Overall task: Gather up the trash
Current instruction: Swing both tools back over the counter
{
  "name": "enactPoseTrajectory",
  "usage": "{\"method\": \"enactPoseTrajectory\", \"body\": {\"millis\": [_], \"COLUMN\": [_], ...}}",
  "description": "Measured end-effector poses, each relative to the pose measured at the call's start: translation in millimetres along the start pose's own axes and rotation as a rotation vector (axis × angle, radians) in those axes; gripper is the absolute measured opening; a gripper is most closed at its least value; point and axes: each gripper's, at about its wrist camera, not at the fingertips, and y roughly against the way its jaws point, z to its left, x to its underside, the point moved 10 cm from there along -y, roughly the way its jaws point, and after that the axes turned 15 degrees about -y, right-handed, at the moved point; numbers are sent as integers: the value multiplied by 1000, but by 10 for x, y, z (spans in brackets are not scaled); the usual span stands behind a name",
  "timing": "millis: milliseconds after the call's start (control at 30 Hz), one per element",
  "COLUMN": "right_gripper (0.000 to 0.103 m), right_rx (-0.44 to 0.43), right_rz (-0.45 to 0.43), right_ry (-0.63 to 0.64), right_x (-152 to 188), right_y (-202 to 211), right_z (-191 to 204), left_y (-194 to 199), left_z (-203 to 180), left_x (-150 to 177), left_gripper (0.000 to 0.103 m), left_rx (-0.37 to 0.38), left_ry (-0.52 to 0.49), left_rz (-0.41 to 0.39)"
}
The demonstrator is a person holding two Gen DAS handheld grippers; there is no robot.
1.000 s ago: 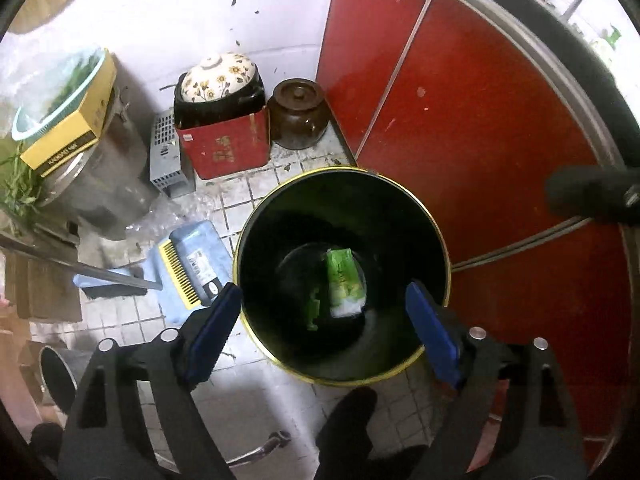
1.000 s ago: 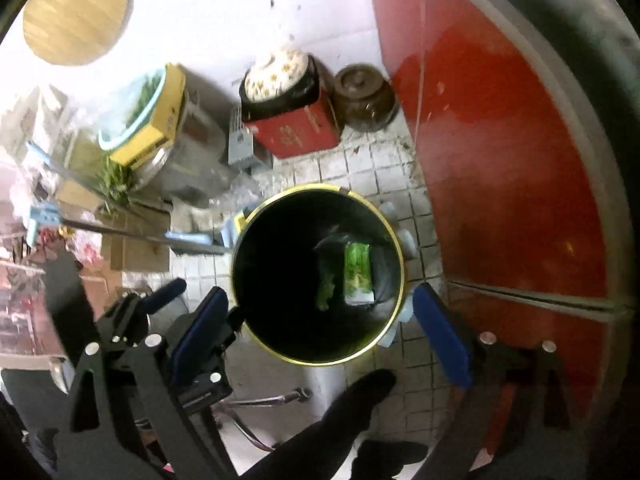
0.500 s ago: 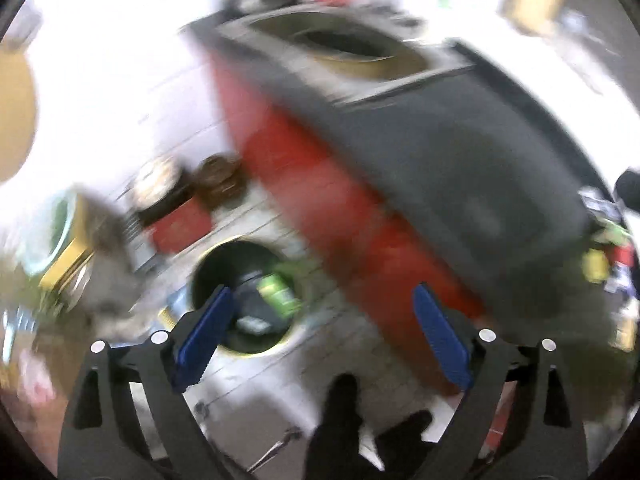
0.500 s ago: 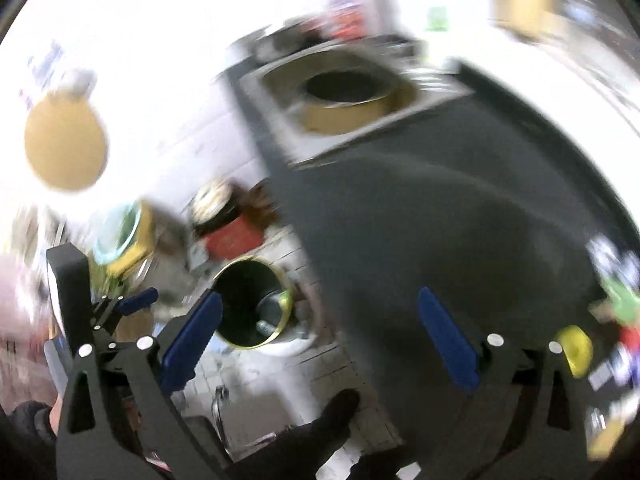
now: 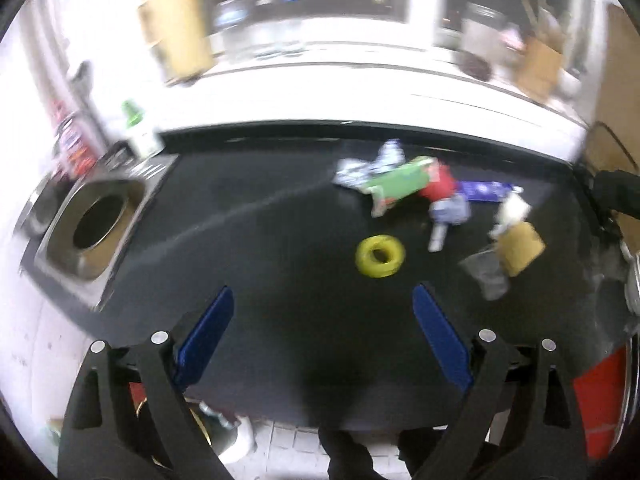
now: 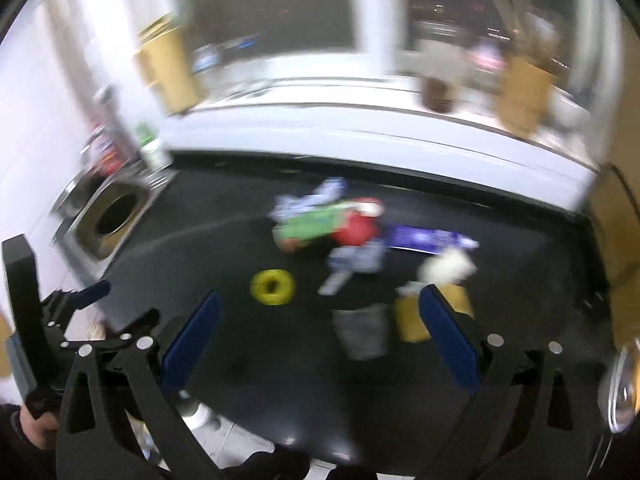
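At the left of the left wrist view a sink (image 5: 94, 228) is sunk in the dark bench (image 5: 256, 248). At bottom centre the left gripper (image 5: 324, 330) gapes empty. The yellow ring (image 5: 380, 256) lies just ahead of it, probably light and stiff, best pinched across its rim. Upper right, the wrappers (image 5: 404, 184) look soft and crumply. The right gripper (image 6: 320, 332) is also spread, empty, the litter ahead.
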Motion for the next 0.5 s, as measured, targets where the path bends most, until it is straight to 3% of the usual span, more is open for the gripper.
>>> {"method": "enactPoseTrajectory", "body": {"millis": [167,300,500], "right_gripper": [95,95,95], "right_rx": [60,74,64], "right_rz": [-12,-10,3], "right_ry": [-102,-134,-137], "right_x": [-38,-11,32], "right_y": [139,142,66], "right_z": [-708,-944,-993], "left_y": [-30,-41,-111], "left_z": [-376,-511,-538], "left_x": [-158,-187,-188], "left_gripper": [88,88,88], "left_rx": [18,20,26], "left_ry": [-53,-82,-82], "left_rz": [1,5,22]}}
